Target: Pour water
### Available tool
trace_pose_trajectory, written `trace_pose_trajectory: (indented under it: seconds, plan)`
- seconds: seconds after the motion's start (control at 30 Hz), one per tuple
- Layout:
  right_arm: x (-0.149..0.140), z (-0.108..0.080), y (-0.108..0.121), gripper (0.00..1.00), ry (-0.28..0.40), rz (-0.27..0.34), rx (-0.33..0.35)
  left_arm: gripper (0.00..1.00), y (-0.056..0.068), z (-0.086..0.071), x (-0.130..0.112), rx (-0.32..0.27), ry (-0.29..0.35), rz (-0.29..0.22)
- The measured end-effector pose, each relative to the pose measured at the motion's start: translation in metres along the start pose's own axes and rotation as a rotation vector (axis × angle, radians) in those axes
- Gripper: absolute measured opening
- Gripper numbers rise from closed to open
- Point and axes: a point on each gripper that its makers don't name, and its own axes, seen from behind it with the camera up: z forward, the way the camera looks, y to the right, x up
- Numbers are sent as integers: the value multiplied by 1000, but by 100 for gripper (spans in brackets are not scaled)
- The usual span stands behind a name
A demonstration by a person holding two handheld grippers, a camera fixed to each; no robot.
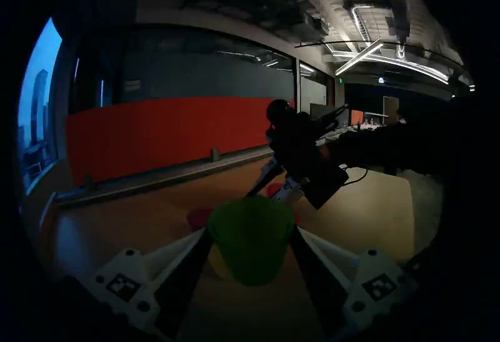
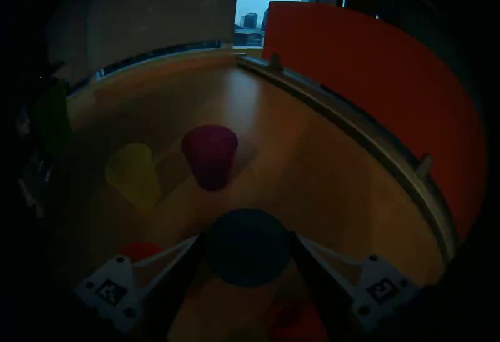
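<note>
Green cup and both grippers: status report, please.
Left gripper shut on green cup. Right gripper shut on dark cup. Maroon cup, yellow cup ahead, apart.

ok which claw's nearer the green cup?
Left. The left claw has the green cup gripped between its fingers. The right claw grips a dark blue cup and sits farther off, beyond the green cup in the left gripper view.
</note>
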Motion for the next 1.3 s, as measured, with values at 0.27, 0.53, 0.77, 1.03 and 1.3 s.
trace_pose_trajectory:
  seconds: [0.27, 0.53, 0.77, 1.03, 1.3]
  plan:
    - [-4, 2, 0, 99, -13, -11, -9, 87, 1, -1, 0, -2, 1, 1]
    - [-4, 3, 1, 98, -7, 4, -19, 87, 0, 1, -3, -2, 1, -2]
    - [-4, 2, 1, 98, 5, 26, -18, 87, 1, 3, -3, -5, -2, 2]
    - [-4, 1, 0, 97, 4, 17, -14, 87, 2, 4, -2, -5, -1, 3]
    - [-5, 0, -2, 96, 11, 19, -13, 87, 2, 3, -1, -4, 2, 4]
